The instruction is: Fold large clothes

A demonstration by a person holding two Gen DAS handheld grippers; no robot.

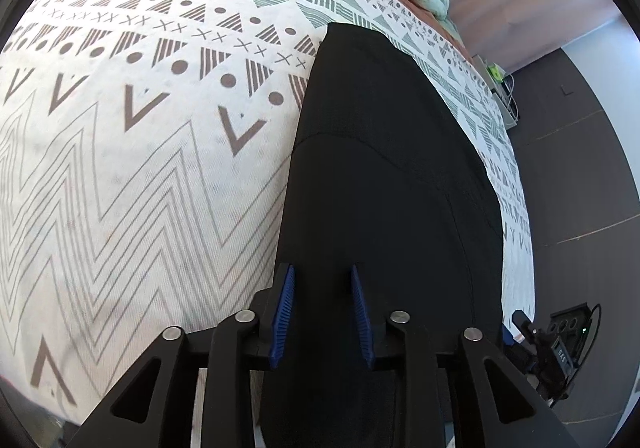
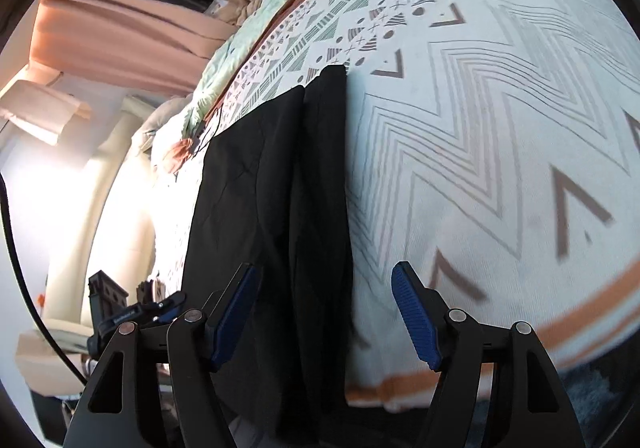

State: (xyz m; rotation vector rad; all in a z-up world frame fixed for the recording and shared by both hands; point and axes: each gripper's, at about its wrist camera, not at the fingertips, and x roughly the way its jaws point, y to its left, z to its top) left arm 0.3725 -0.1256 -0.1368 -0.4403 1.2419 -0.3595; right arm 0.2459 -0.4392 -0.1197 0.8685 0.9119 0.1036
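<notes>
Black trousers (image 1: pixel 392 176) lie stretched along a bed, on a white bedspread (image 1: pixel 120 168) printed with zigzags, triangles, dots and crosses. In the left wrist view the dark cloth runs from the bottom edge up to a narrow squared end near the far side of the bed, close to the bed's right edge. In the right wrist view the trousers (image 2: pixel 280 176) show as two long layers side by side with a seam line between them.

The left claw (image 1: pixel 323 272) hangs over the near end of the trousers, its blue pads (image 1: pixel 285 308) a little apart; whether they pinch any cloth I cannot tell, since the cloth is as dark as the claw.

The right claw (image 2: pixel 326 270) is released, its blue pads (image 2: pixel 416 324) spread wide, one over the black cloth and one over the bedspread, with the trousers' long edge between them and nothing gripped.

A crumpled pale green blanket (image 2: pixel 256 28) lies at the far end of the bed. Grey floor (image 1: pixel 580 168) shows beside the bed.
</notes>
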